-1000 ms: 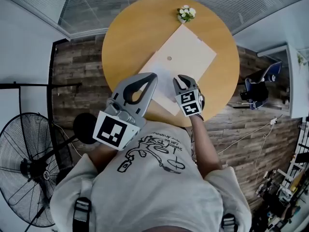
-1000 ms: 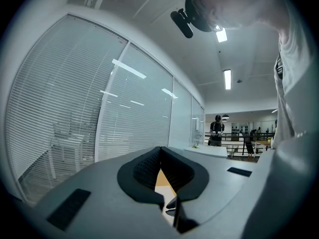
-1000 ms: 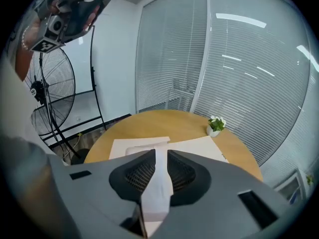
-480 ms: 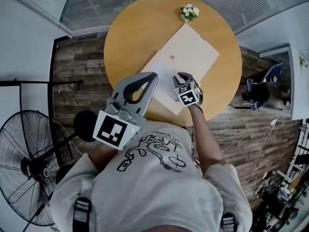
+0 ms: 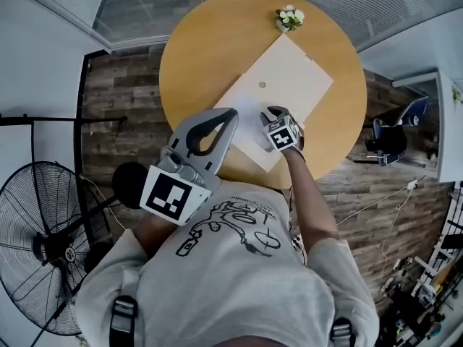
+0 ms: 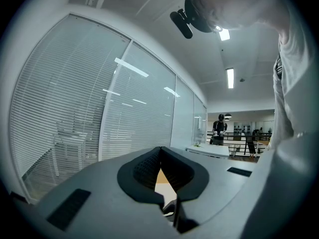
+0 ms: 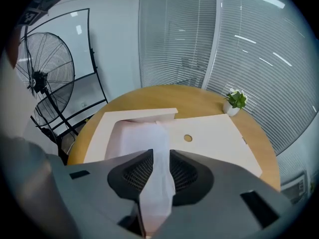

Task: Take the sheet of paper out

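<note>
Seeing the sheet of paper [image 7: 149,139] lying partly out of the open near end of a flat pale envelope [image 7: 214,133], its loose end curling up between the jaws of the right hand-held gripper [image 7: 160,154]. Noting those jaws having just been opening, standing apart with the paper loose between the pads rather than pinched. Finding the same right hand-held gripper [image 5: 273,113] in the head view, tilting down over the near edge of the envelope [image 5: 293,67], just above the sheet of paper [image 5: 249,125]. Spotting a small round stud [image 5: 262,84] on the envelope's face. Finding the envelope resting on the round wooden tabletop [image 5: 210,42], with a small potted plant [image 5: 289,18] standing at the far rim, clear of it. Watching the left hand-held gripper [image 5: 230,113] hanging level near the tabletop's near edge, fingertips closed together, holding nothing. Noticing a standing fan [image 5: 43,244] on the plank floor, well apart to the left.
</note>
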Available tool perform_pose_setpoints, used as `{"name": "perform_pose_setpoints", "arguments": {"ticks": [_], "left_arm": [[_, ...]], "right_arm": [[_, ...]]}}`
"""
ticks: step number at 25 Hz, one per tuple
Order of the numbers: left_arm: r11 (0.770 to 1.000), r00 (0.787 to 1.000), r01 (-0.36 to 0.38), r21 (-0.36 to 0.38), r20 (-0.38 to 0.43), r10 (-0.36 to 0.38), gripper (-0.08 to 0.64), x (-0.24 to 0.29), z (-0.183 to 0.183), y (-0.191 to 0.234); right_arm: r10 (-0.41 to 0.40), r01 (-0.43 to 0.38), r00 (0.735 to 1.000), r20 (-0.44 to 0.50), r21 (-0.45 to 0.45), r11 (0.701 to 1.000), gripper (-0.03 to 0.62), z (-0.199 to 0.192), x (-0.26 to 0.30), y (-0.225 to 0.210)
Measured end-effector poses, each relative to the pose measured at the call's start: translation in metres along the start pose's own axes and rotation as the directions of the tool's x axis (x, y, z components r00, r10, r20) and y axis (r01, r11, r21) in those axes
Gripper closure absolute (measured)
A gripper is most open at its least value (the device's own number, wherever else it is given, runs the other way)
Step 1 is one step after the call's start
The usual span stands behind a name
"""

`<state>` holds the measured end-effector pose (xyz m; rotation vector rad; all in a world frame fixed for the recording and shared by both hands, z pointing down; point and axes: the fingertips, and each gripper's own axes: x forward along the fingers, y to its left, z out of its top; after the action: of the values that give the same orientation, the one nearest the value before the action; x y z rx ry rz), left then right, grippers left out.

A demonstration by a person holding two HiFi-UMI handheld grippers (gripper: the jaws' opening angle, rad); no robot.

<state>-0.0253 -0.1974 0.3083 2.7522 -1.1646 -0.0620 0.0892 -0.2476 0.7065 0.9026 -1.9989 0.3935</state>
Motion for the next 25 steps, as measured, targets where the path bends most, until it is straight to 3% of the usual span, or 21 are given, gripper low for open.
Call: {"name": "perform_pose_setpoints", "arguments": {"ticks": [25], "left_arm": [[1.000,0.999,-0.022,-0.012,-0.037,0.022,0.540,0.010,-0.010,0.022]], "right_arm": [[0.078,-0.081,0.983,-0.169,-0.012,0.997,0.443,-0.032,0.067,-0.003]]}}
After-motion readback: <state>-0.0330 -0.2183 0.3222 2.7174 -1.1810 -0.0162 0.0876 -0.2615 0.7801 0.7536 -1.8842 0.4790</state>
